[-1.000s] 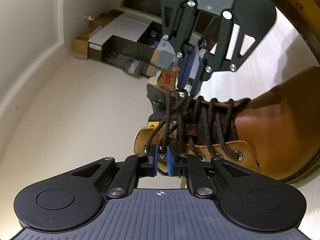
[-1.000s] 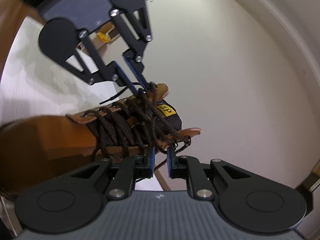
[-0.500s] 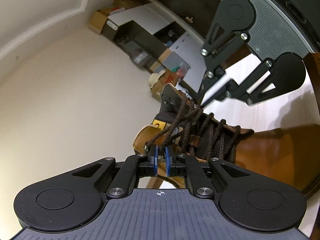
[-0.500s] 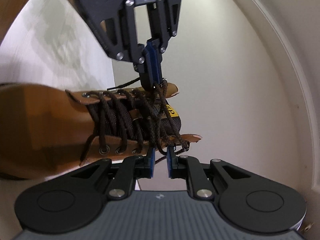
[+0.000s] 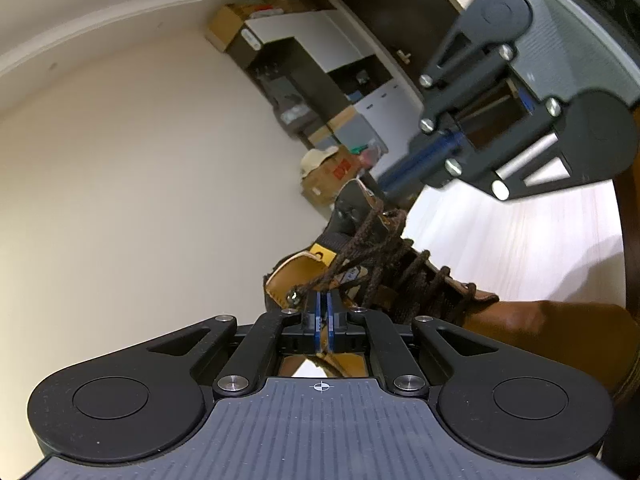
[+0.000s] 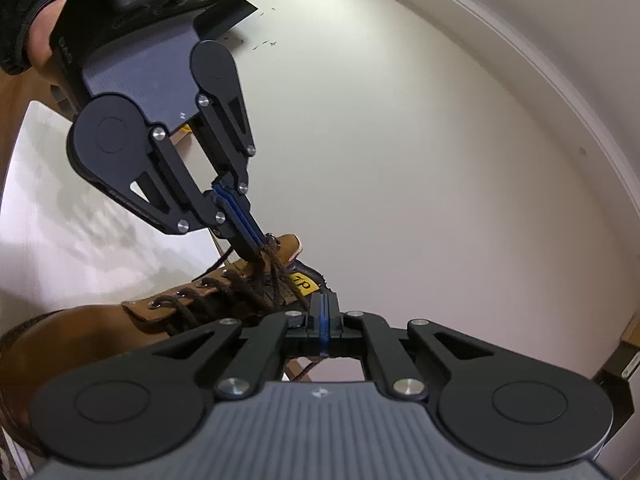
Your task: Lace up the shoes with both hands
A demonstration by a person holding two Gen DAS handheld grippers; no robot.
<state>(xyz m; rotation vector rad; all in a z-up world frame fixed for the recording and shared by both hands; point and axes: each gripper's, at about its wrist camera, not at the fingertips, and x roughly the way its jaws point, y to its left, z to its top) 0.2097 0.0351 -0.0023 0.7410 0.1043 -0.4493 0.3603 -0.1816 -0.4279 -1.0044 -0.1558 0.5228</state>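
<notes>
A tan leather boot (image 5: 540, 332) with dark brown laces (image 5: 380, 248) lies on a white tabletop, its open collar towards both cameras. My left gripper (image 5: 322, 312) is at the near edge of the collar. Its jaws are closing, and a lace strand runs in between the blue pads. In the right wrist view the left gripper (image 6: 262, 246) pinches that lace at the top of the boot (image 6: 80, 332). My right gripper (image 6: 325, 312) is at the opposite collar edge, pads together on a lace strand that hangs below them. Its jaws are opening. From the left it shows as the right gripper (image 5: 386, 188) beside the tongue.
The white tabletop (image 5: 500, 232) stretches behind the boot, with a dark wooden edge (image 5: 628, 220) at the right. Cardboard boxes (image 5: 332, 176) and a dark shelf unit (image 5: 304, 60) stand on the floor beyond. A person's hand (image 6: 36, 40) in a dark sleeve holds the left gripper.
The left gripper rose and rolled, and its jaws narrowed onto the lace. The right gripper's jaws closed on a lace strand. The laces at the collar are drawn tighter.
</notes>
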